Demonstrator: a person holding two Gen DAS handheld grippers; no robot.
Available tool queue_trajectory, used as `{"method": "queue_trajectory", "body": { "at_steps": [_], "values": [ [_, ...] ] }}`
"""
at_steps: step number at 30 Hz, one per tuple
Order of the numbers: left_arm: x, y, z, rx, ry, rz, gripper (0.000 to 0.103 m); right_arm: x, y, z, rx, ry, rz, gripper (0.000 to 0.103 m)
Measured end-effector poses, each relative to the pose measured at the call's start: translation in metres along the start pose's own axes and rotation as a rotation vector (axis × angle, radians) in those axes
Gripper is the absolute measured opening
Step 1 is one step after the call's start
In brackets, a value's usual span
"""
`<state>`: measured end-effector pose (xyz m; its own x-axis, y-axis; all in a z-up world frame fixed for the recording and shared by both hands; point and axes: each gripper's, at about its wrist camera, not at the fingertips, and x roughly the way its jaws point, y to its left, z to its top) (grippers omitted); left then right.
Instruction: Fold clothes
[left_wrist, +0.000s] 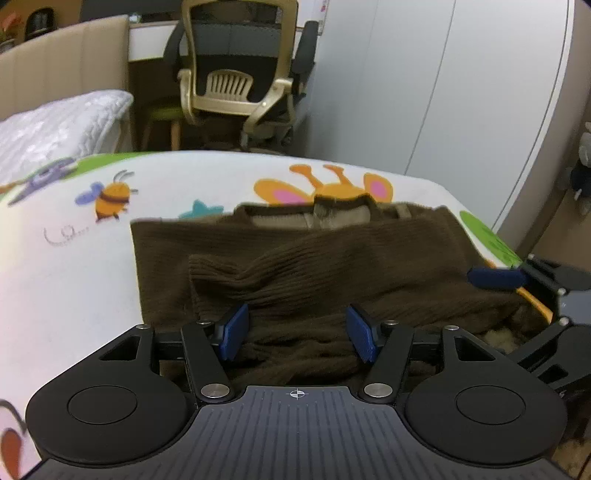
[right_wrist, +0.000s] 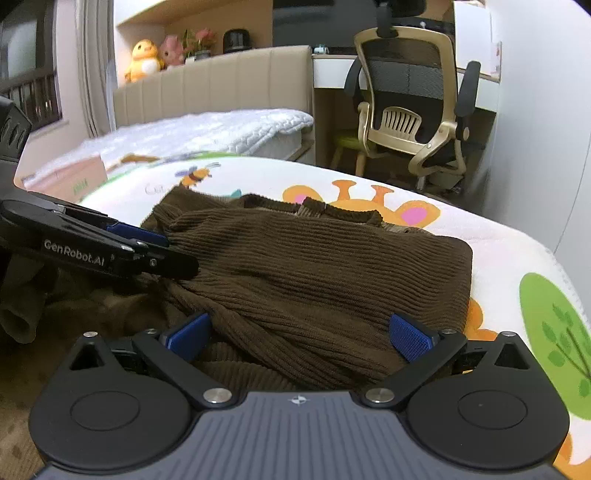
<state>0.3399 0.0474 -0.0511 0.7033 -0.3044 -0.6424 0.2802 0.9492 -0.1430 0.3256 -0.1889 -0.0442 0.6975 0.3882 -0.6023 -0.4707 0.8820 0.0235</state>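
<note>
**Brown sweater lies partly folded on the cartoon mat, both grippers open above it**

A brown ribbed sweater (left_wrist: 332, 258) lies on a white mat (left_wrist: 92, 258) printed with cartoon animals, among them a bee (left_wrist: 112, 197) and an orange giraffe (right_wrist: 369, 201). The collar points away from the cameras, toward the far edge of the mat. One sleeve (left_wrist: 258, 273) is folded across the body of the sweater, its cuff end lying toward the left in the left wrist view. The near hem is bunched up in loose folds just under both tools.

The left gripper (left_wrist: 297, 330) hangs over the near part of the sweater with its blue pads (left_wrist: 233, 330) set moderately apart. Fabric shows in the gap between them, but the pads do not press on it, so nothing is gripped. In the right wrist view this same tool reaches in from the left side, its tip over the sweater's left edge.

The right gripper (right_wrist: 300, 338) is spread wider, its blue pads (right_wrist: 410, 336) standing either side of a rumpled fold of the sweater without pinching it. It holds nothing.

Behind the mat stand an office chair (right_wrist: 410, 107) with a gold-coloured frame, a bed (right_wrist: 207, 129) with a white quilted cover, and a beige padded headboard (right_wrist: 214, 81). Two soft toys (right_wrist: 155, 57) sit on the ledge above the headboard.
</note>
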Motion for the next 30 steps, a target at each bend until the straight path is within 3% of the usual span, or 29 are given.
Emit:
{"method": "queue_trajectory", "body": {
  "at_steps": [8,12,16,21,30],
  "values": [
    [-0.004,0.01,-0.012,-0.007,-0.046,-0.049,0.064,0.005,0.016,0.003,-0.074,0.04,-0.074,0.103],
    [-0.005,0.009,-0.014,0.001,-0.058,-0.049,0.064,-0.001,0.012,0.011,-0.079,0.061,-0.064,0.103],
    [-0.005,0.01,-0.015,-0.002,-0.062,-0.054,0.064,-0.021,0.0,0.033,-0.048,-0.009,-0.023,0.103],
    [-0.006,0.012,-0.016,-0.009,-0.066,-0.062,0.064,-0.013,-0.025,0.053,0.035,-0.053,-0.099,0.103],
    [-0.006,0.013,-0.016,-0.013,-0.066,-0.069,0.065,0.041,-0.052,0.033,0.141,0.099,-0.12,0.101]
  ]
}}
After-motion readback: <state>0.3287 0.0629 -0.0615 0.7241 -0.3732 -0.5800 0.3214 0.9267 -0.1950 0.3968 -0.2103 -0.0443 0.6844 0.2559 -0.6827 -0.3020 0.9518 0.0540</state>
